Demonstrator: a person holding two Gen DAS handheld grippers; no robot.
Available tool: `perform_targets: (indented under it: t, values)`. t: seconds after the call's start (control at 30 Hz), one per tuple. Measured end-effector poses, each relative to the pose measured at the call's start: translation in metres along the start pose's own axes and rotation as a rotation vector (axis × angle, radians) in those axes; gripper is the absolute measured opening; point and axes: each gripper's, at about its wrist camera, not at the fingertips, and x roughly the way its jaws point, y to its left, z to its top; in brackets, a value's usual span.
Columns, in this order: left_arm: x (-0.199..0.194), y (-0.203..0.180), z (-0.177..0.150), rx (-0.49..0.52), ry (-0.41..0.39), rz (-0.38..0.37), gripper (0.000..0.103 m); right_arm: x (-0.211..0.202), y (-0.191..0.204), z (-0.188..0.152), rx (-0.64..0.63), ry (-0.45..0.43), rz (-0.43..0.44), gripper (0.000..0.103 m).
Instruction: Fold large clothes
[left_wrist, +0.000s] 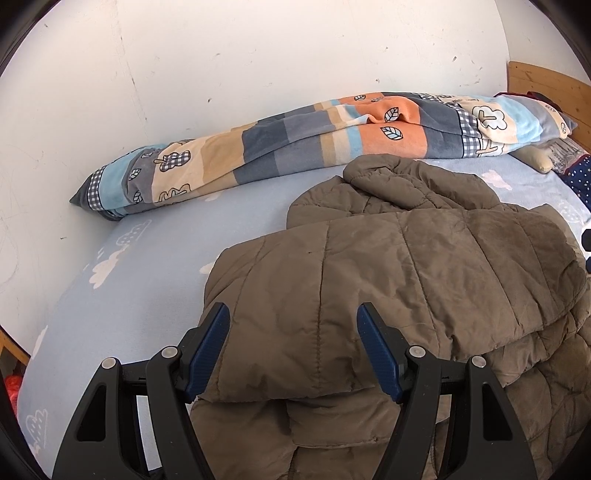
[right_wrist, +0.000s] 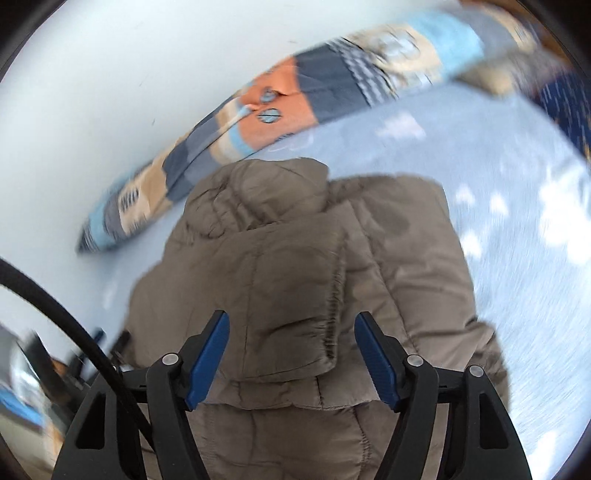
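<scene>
two sleeves already laid across the olive padded jacket (left_wrist: 388, 266) on the blue bed sheet (left_wrist: 147, 266), hood and lower half not yet folded, left gripper (left_wrist: 293, 347) and right gripper (right_wrist: 291, 350) both gaping wide, gripping nothing.

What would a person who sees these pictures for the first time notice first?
First, the brown quilted jacket, lying partly folded on the light blue bed sheet with white clouds, right in front of both tools. Next, the colourful patchwork blanket, rolled up along the white wall behind the jacket. The left tool and the right tool both stand open above the jacket, gripping nothing.
</scene>
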Motion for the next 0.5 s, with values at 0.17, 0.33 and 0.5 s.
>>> perform_targets:
  t: [0.17,0.33,0.5]
  values:
    - [-0.001,0.002,0.000,-0.002,-0.001,0.002,0.071,0.003,-0.017,0.002,0.110,0.016,0.049,0.076]
    - [0.002,0.004,0.000,-0.021,0.018,-0.009,0.071,0.028,-0.015,-0.007,0.148,0.120,0.099,0.076]
    - [0.003,0.007,-0.001,-0.029,0.028,-0.016,0.071,0.038,-0.007,-0.011,0.079,0.107,0.064,0.029]
